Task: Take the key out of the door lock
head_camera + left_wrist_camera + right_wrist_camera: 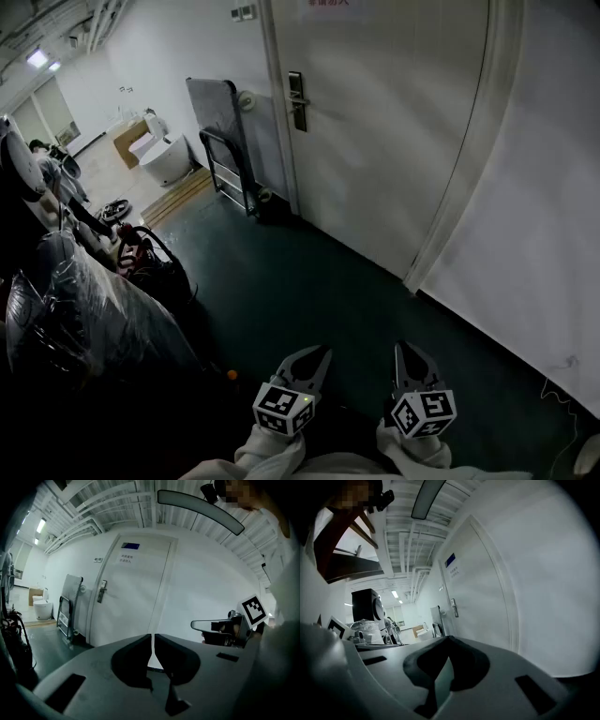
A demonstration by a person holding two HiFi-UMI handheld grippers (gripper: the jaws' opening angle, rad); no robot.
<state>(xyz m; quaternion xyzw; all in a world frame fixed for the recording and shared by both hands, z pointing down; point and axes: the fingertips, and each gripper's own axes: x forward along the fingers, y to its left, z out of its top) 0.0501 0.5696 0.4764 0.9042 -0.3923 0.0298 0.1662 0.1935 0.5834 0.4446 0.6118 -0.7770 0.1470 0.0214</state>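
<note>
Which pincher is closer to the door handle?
The left gripper: in the head view it sits almost below the door handle, while the right gripper is further toward the hinge side.

The left gripper (pixel 307 364) sat beside the right gripper (pixel 413 364); well ahead of their fingers stood the door (pixel 384 122), its lock (pixel 297 101) ahead and left of the fingertips; a folded trolley (pixel 228 141) leaned left of the door; wrapped bundles (pixel 84 319) lay left of the left fingers.

2 grippers (pixel 317 354) (pixel 407 351), 1 door (pixel 394 112), 1 lock (pixel 296 100)
</note>
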